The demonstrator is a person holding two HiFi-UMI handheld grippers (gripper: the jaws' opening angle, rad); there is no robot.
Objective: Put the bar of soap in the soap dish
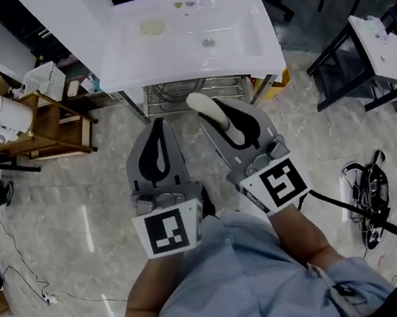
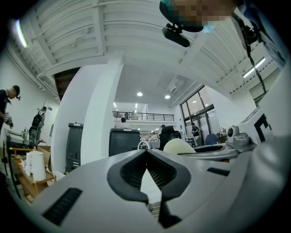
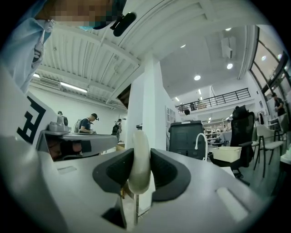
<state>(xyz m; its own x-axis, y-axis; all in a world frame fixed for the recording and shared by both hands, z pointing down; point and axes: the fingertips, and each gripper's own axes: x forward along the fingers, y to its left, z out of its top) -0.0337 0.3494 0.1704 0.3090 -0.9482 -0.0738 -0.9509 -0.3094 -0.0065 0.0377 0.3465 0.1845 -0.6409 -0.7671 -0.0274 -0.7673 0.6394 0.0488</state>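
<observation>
My right gripper [image 1: 218, 111] is clamped on the bar of soap [image 1: 201, 103], held on edge; left gripper [image 1: 156, 125] closed, empty. I should carry it level to the likely soap dish [image 1: 151, 27] on the sink [image 1: 242, 54], lower, then release.

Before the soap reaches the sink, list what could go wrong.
1. The bar of soap juts well beyond the right hand-held gripper, so it may pivot or slip out.
2. What looks like the soap dish sits on the far rim of the sink, so a bar let go early would likely fall into the sink instead.
</observation>
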